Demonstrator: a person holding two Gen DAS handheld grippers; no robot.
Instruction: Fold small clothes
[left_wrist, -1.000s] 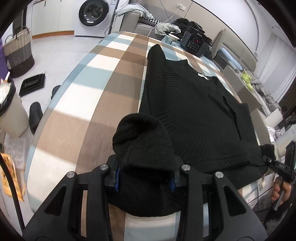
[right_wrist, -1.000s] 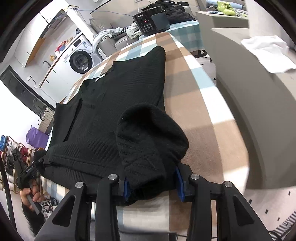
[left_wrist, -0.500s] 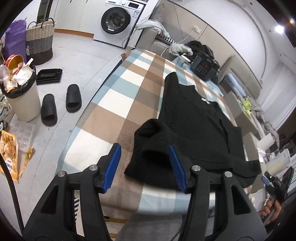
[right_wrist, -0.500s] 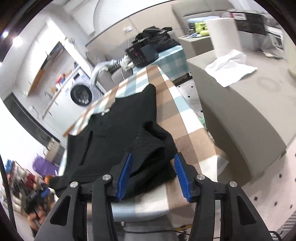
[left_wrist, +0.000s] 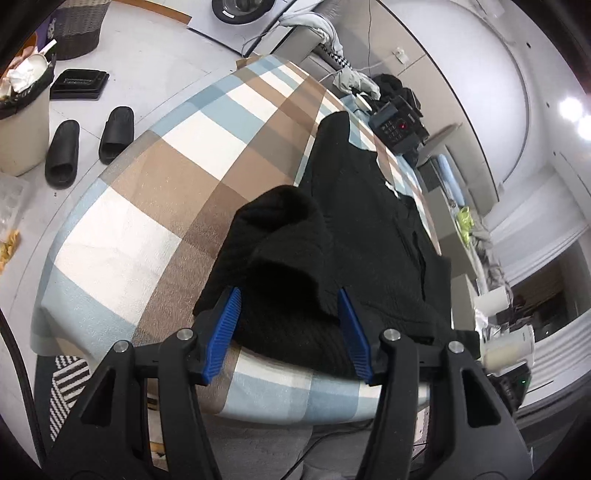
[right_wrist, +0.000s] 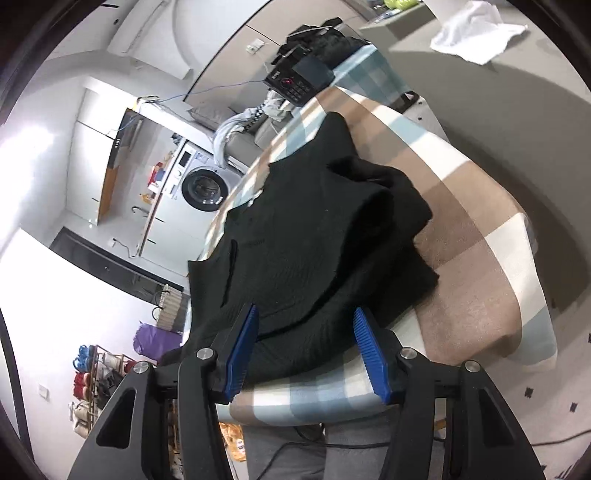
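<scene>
Black sweater (left_wrist: 373, 236) spread on checked table (left_wrist: 155, 206), folded sleeve (left_wrist: 280, 236) nearest, left hand-held gripper (left_wrist: 290, 334) spread wide

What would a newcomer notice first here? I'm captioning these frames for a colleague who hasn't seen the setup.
First, the black knit sweater spread along the plaid-covered table, its near corners bunched in loose folds. Next, the open left gripper and open right gripper, blue pads apart just off the table's near edge. Beyond, a black keypad device sits at the far end.
</scene>
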